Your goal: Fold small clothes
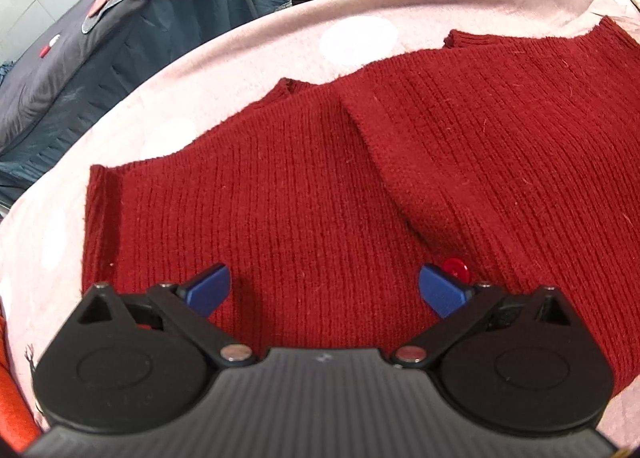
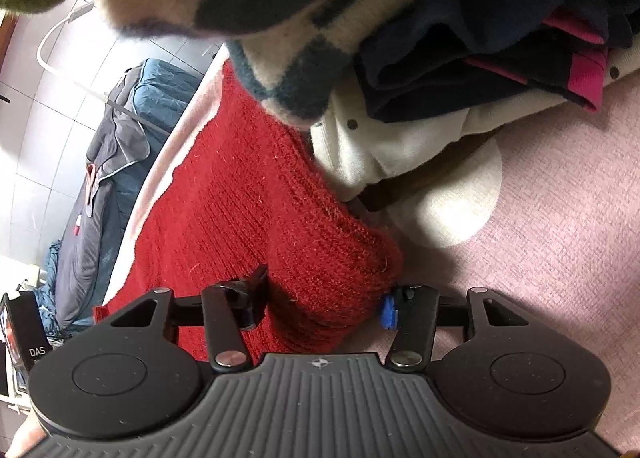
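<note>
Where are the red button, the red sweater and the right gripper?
red button [image 1: 456, 269]: left wrist view, on its face.
red sweater [image 1: 288, 193]: left wrist view, on the flat ribbed panel.
right gripper [image 2: 324, 308]: right wrist view, midway between its fingertips, on bunched knit.

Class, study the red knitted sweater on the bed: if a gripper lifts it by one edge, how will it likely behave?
The red sweater would probably sag and drape, since it already creases where folded. Its thick ribbed knit suggests some weight. The fuzzy yarn looks grippy, so the right gripper, apparently closing on a bunched edge, should hold it.
</note>
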The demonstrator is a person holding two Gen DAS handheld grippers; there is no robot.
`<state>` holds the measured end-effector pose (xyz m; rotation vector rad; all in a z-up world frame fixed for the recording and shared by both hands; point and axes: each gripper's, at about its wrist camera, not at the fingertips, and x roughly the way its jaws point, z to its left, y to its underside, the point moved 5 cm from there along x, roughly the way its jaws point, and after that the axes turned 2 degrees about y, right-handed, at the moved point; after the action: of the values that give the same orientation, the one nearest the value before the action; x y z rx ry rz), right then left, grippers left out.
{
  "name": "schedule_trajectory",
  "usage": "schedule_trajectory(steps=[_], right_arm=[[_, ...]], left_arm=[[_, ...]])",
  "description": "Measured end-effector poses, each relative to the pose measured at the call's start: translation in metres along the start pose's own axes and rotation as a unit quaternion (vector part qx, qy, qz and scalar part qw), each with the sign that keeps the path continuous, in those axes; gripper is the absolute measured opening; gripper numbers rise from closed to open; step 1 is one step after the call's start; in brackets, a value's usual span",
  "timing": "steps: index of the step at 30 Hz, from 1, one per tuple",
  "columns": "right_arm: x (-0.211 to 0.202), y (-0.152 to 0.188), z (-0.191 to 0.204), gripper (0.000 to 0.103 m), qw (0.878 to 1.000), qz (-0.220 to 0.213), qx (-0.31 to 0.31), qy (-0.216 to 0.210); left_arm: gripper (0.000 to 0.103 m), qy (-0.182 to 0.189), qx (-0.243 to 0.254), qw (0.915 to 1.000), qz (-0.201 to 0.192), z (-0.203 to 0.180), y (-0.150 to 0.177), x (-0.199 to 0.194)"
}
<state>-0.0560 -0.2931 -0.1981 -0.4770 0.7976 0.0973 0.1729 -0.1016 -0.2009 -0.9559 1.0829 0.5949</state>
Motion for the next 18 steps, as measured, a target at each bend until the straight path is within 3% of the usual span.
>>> schedule_trajectory(steps=[2, 7, 12, 18], right_arm=[[0.002, 0.0, 0.004, 0.084, 1.0, -0.002, -0.003, 0.005], [-0.003, 0.001, 0.015, 0.061, 1.0, -0.011, -0.027, 0.011], [-0.015, -0.003, 0.042, 0.055, 0.997, -0.033, -0.076, 0.007], [-0.029, -0.007, 0.088, 0.05, 0.989, -0.053, -0.135, -0.043]], left_arm=[[0.103, 0.001, -0.001, 1.0, 0.0, 0.0, 0.001, 0.0], [0.103, 0.004, 0.0, 1.0, -0.001, 0.001, 0.0, 0.001], [0.103, 0.011, -0.007, 0.9999, 0.0, 0.004, 0.0, 0.003], [0.103, 0.019, -0.015, 0.9997, 0.003, 0.007, -0.001, 0.001]])
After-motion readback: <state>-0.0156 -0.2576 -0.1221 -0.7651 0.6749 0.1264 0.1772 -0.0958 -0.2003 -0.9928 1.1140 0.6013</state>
